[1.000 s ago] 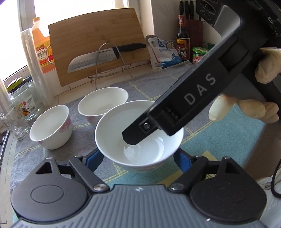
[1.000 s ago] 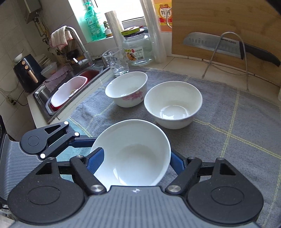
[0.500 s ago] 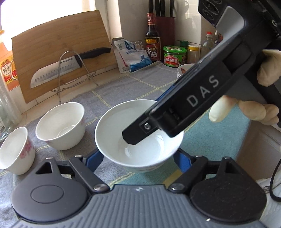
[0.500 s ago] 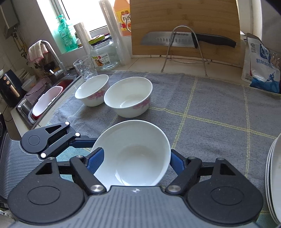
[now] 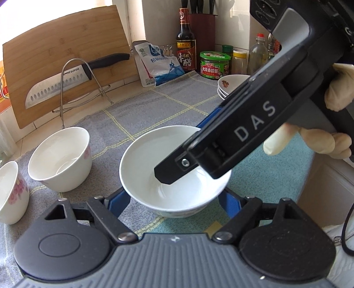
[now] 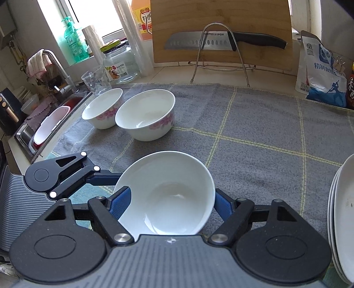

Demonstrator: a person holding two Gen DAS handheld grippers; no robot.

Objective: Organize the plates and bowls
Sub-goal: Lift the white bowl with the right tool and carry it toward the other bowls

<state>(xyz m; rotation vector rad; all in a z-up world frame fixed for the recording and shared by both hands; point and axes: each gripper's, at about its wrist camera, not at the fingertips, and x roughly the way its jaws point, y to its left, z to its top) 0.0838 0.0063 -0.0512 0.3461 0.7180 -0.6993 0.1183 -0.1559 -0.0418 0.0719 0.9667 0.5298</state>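
held bowl: a plain white bowl (image 6: 168, 195) is clamped between the blue fingers (image 6: 120, 202) of the right gripper (image 6: 170, 200) and also between the fingers of the left gripper (image 5: 174, 199); both pairs are pinching its rim from opposite sides, and it is carried just above the surface.
landmark: the two flower-patterned bowls (image 6: 145, 115), standing side by side on the grey cloth (image 6: 254, 124), are taken as reference.
change: compared with a second ago, both views have swung away from the patterned bowls, which now lie further toward the left edge; the grip width is unchanged.
newly in view: a stack of plates (image 6: 341, 217) is now seen well to the right of the patterned bowls, at the frame's edge; in the left view a stack of small dishes (image 5: 230, 85) has appeared far beyond them.
meaning: the held bowl is judged to be in transit away from the patterned bowls, toward the plate side; placement is not yet done.
open room: a broad bare stretch of cloth lies between the patterned bowls and the plate stack; a set-down there would be unobstructed.
edges: the sink (image 6: 44, 126) lies just beyond the patterned bowls on the far side from the plates; the knife rack (image 6: 221, 53) and cutting board (image 6: 221, 17) stand behind them, well apart.
risk: the plate stack's rim is the nearest thing to be avoided.
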